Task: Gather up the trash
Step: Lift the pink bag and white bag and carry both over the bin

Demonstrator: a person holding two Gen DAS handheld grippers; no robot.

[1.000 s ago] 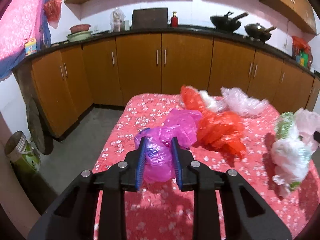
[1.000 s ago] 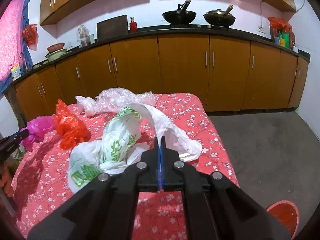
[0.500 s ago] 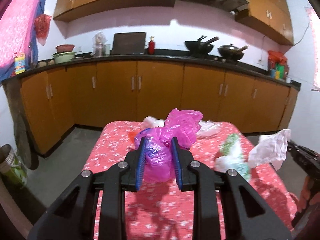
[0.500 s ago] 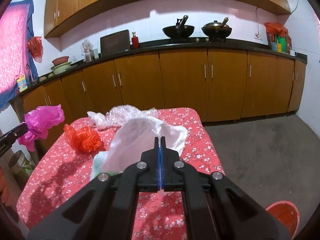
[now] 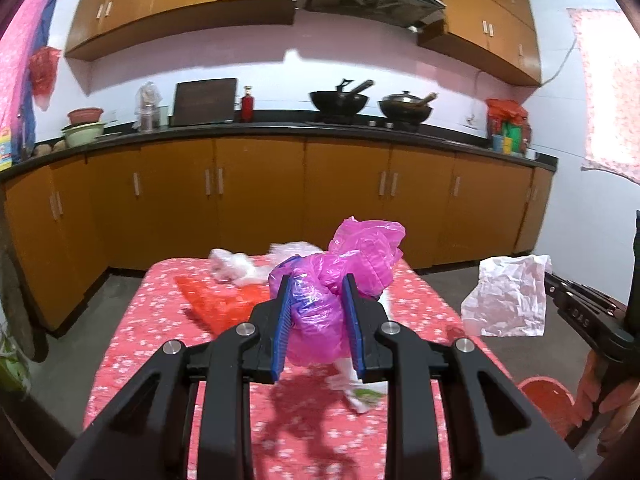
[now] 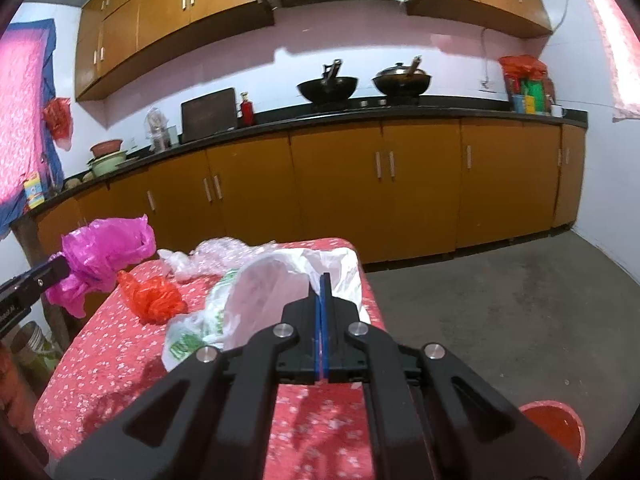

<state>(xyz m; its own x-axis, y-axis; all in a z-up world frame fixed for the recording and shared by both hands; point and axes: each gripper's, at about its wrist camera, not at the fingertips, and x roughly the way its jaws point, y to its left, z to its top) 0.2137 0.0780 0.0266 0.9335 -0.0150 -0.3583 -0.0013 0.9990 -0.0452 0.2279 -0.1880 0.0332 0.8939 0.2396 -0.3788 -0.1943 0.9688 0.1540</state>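
My left gripper point(image 5: 316, 284) is shut on a crumpled pink plastic bag point(image 5: 340, 276), held up above the red flowered table point(image 5: 152, 344). The right wrist view shows the same pink bag point(image 6: 104, 256) at the far left. My right gripper point(image 6: 323, 280) is shut on a white plastic bag point(image 6: 272, 292) that hangs over the table's right side; from the left wrist view this white bag point(image 5: 508, 300) hangs in the air at the right. On the table lie a red bag point(image 6: 154, 298), a clear bag point(image 6: 208, 256) and a white-and-green bag point(image 6: 192, 332).
Brown cabinets point(image 5: 260, 200) under a black counter run along the back wall. A red bin point(image 6: 554, 426) stands on the grey floor point(image 6: 500, 300) to the right of the table. A person's hand point(image 5: 616, 392) holds the right gripper. A pail point(image 6: 34, 344) stands at the left.
Both grippers have risen and drawn back from the table with their bags. The pink bag is lifted off the cloth; the white bag now hangs clear of the white-and-green one.
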